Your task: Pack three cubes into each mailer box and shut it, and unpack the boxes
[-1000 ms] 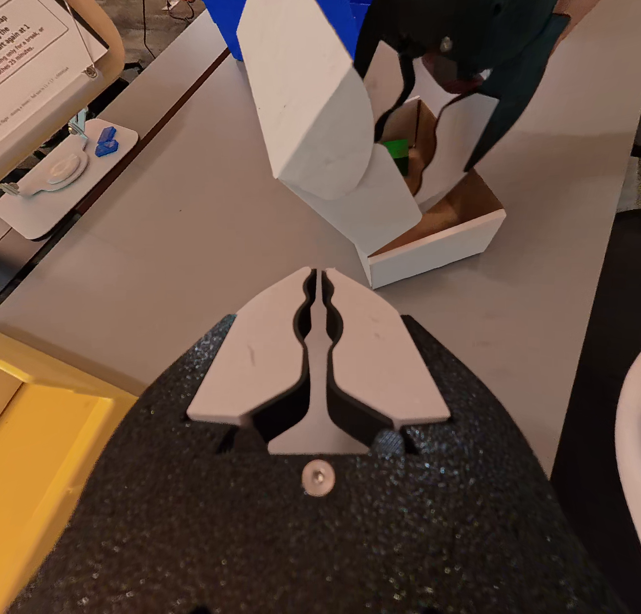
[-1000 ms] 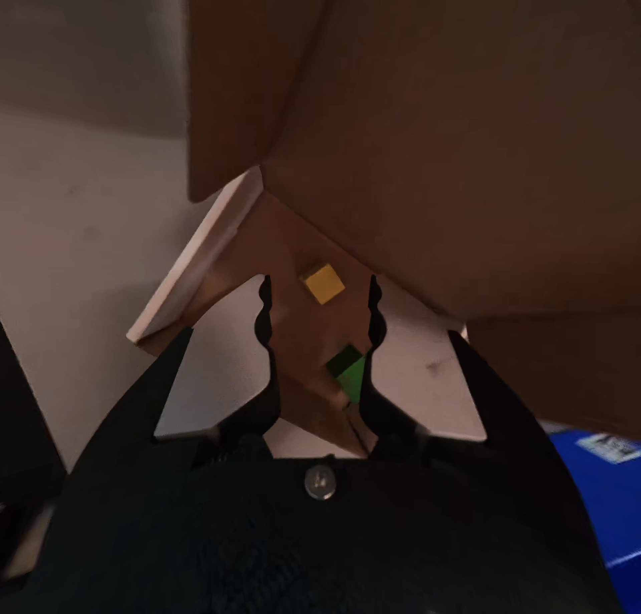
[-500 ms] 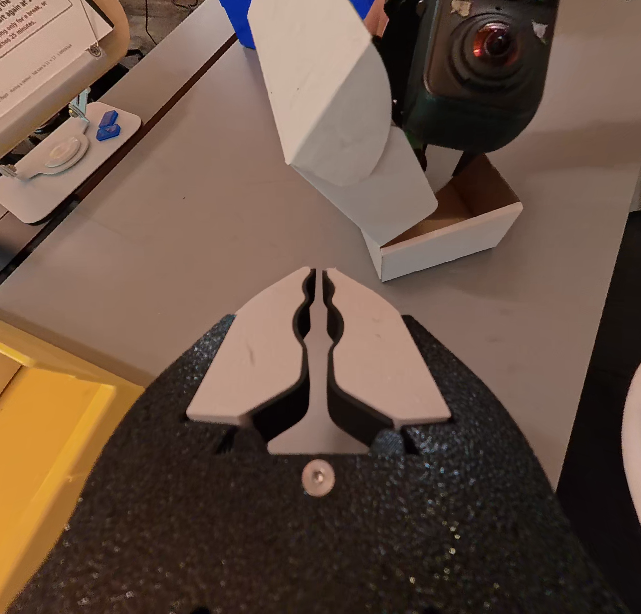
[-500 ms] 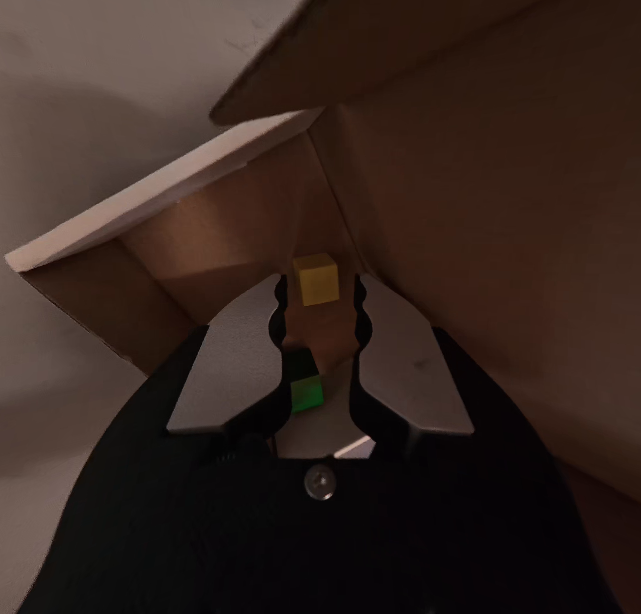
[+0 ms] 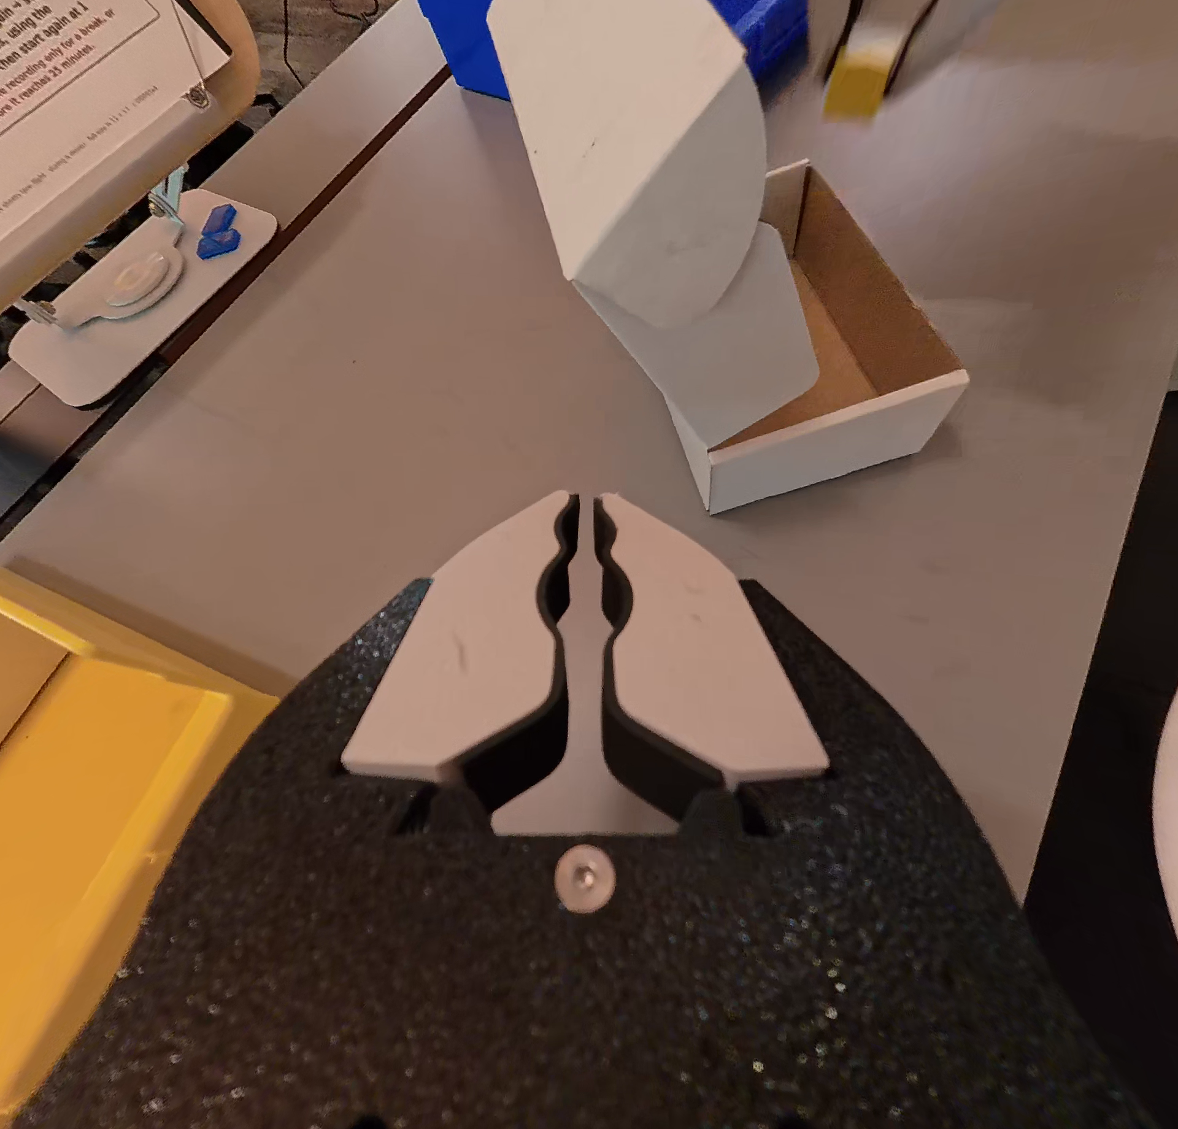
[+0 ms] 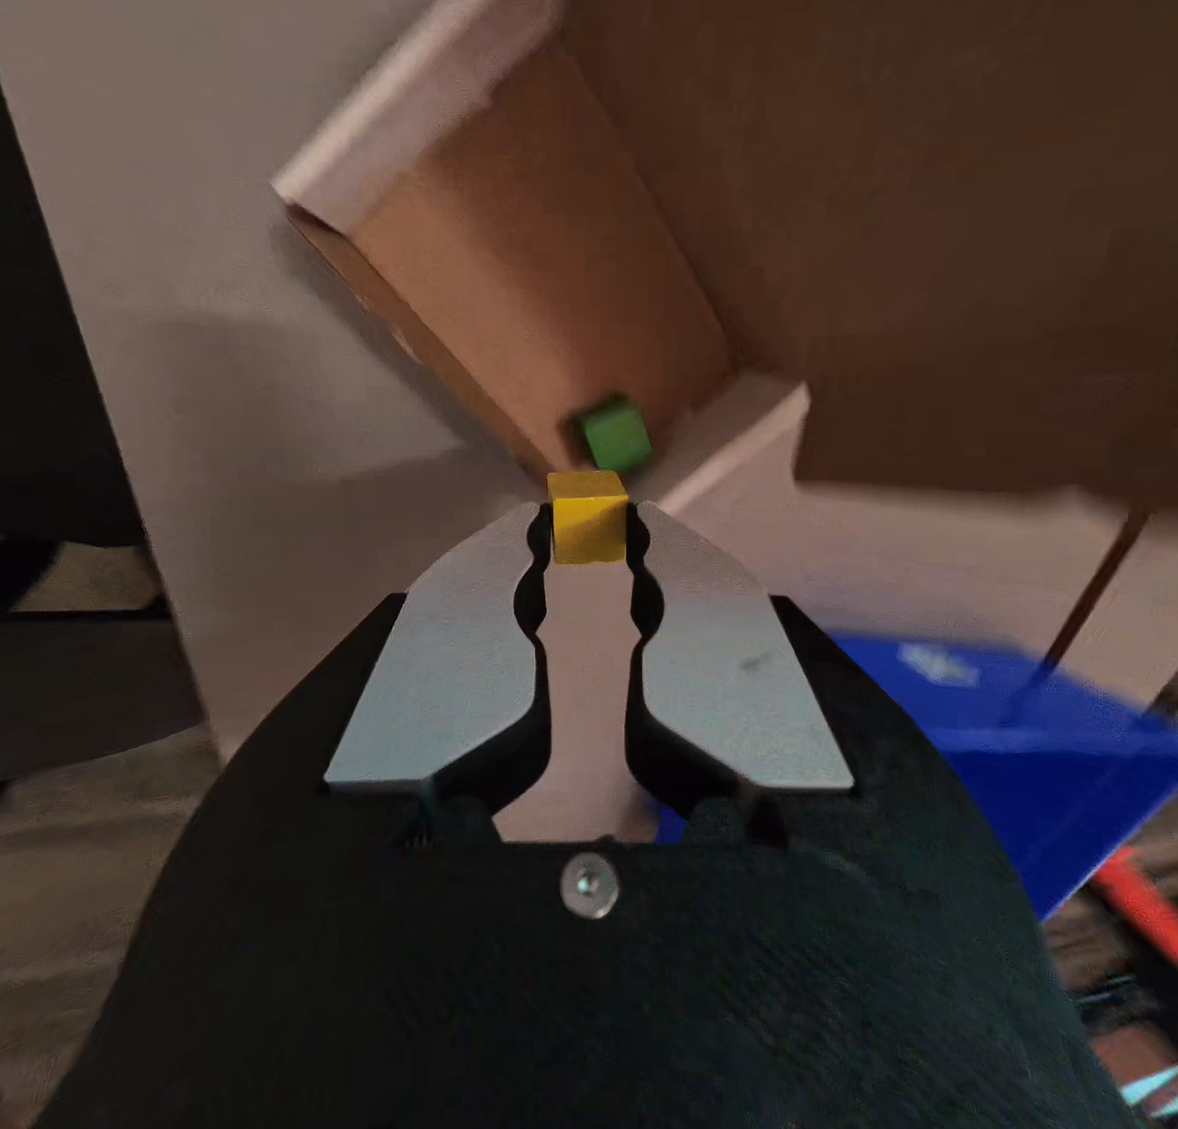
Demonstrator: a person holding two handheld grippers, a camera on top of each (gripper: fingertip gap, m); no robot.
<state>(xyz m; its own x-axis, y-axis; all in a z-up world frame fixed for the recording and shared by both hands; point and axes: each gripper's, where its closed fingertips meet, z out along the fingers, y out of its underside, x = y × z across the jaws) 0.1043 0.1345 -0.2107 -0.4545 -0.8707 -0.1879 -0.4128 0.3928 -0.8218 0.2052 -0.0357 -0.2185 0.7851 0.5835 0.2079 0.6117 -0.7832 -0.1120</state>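
Observation:
A white mailer box (image 5: pixel 828 454) with a brown inside stands open on the grey table, its lid (image 5: pixel 625 116) raised. My right gripper (image 6: pixel 586 512) is shut on a yellow cube (image 6: pixel 586 524) and holds it above the box. It also shows blurred at the top right of the left wrist view (image 5: pixel 857 59), with the yellow cube (image 5: pixel 854 88) between its tips. A green cube (image 6: pixel 615 432) lies in a corner inside the box (image 6: pixel 542 257). My left gripper (image 5: pixel 586 502) is shut and empty, above the table in front of the box.
A blue bin (image 5: pixel 752 2) stands behind the box and shows in the right wrist view (image 6: pixel 1032 748). A yellow bin (image 5: pixel 83 779) is at the near left. A stand with a printed sheet (image 5: pixel 83 65) and a white base (image 5: pixel 127 289) is at the left, off the table. There is about 20 cm between the tips of the two grippers.
My right gripper has closed on the yellow cube inside the box and lifted it up and out. The green cube stays in the box. My left gripper has stayed nearly still.

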